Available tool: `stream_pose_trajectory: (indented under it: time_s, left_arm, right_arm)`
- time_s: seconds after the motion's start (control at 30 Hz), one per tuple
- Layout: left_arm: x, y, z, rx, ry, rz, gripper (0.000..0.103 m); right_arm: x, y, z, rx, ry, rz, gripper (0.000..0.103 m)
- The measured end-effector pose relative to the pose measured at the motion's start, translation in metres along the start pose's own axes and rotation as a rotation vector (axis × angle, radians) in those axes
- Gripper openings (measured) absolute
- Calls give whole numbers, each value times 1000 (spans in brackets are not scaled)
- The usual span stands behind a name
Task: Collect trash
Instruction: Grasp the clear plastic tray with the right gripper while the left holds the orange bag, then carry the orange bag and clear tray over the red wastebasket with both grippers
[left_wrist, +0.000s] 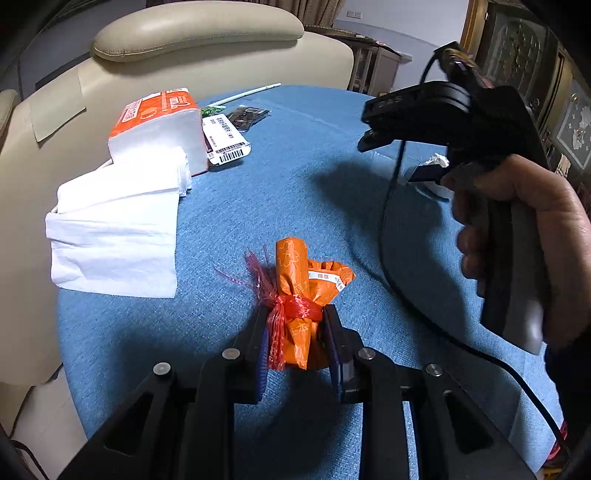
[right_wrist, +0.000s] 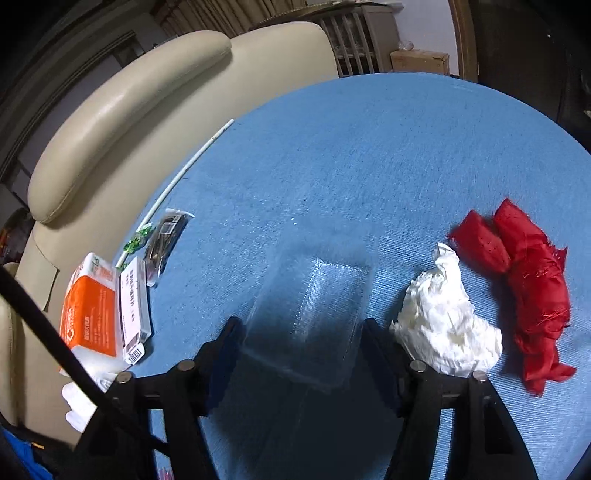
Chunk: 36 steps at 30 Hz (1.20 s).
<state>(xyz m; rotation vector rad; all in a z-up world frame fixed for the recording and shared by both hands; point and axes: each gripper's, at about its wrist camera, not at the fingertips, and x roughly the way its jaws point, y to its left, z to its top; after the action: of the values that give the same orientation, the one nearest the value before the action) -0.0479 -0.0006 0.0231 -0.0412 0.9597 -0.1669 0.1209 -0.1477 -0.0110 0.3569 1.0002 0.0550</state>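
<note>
Trash bags (left_wrist: 295, 295), an orange roll tied with red string, sit clenched in my left hand-held gripper (left_wrist: 297, 347). My right hand-held gripper (right_wrist: 301, 343) straddles a clear plastic box (right_wrist: 310, 314), unclamped, beside crumpled tissue (right_wrist: 443, 325) and red cloth (right_wrist: 528, 288) on the blue surface (right_wrist: 369, 166).

- Left gripper (left_wrist: 295, 347): matte black linkage arms; four round silver pivot pins stand in a row across the frame; triangular cut-outs in the outer arms; dark blue-violet pads line the inner faces of the jaws.
- Right gripper (right_wrist: 299, 354): same black build — four silver pivot pins, dark blue pads on the jaws.
- Right gripper, side view: black angular body with stacked plates bearing faint embossed letters; grey pistol-style handle.
- Cable (left_wrist: 391, 236): thin, black, hangs from the body in a long loop.
</note>
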Motion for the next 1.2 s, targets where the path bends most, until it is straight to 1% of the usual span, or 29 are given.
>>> stream_pose_trajectory:
  time_s: [0.03, 0.07, 0.17, 0.27, 0.4, 0.5, 0.63, 0.7, 0.8, 0.97, 1.2]
  left_arm:
    - [-1, 0, -1, -1, 0, 0, 28]
    - [-1, 0, -1, -2, -1, 0, 28]
    - [-1, 0, -1, -7, 0, -5, 28]
    - [-1, 0, -1, -10, 2, -12, 28]
    - [-4, -2, -4, -11, -3, -18, 28]
    - [-7, -5, -6, -4, -9, -19, 28]
    - [-10, -16, -10, 18, -10, -26, 28]
    - [-12, -25, -12, 37, -11, -34, 28]
    - [-16, -43, -14, 77, -15, -52, 28]
    - [-22, -71, -17, 131, -9, -79, 28]
    - [-23, -96, -26, 190, 28, -59, 28]
  right_arm:
    - [-4, -2, -1, -11, -8, 4, 62]
    - [-9, -3, -4, -26, -13, 6, 61]
    - [-24, -9, -13, -44, -13, 36, 61]
    - [-47, -19, -28, -62, -16, 76, 61]
    - [-80, -36, -57, -98, -1, 100, 61]
    - [-104, -56, -87, -120, 19, 93, 61]
    - [-134, -88, -122, -100, 23, 59, 61]
    - [-150, -106, -139, -73, 7, 34, 61]
    - [-166, -125, -157, -25, -17, 20, 61]
    - [-187, -146, -175, 36, -56, 21, 61]
    - [-209, -161, -192, 46, -95, 38, 61]
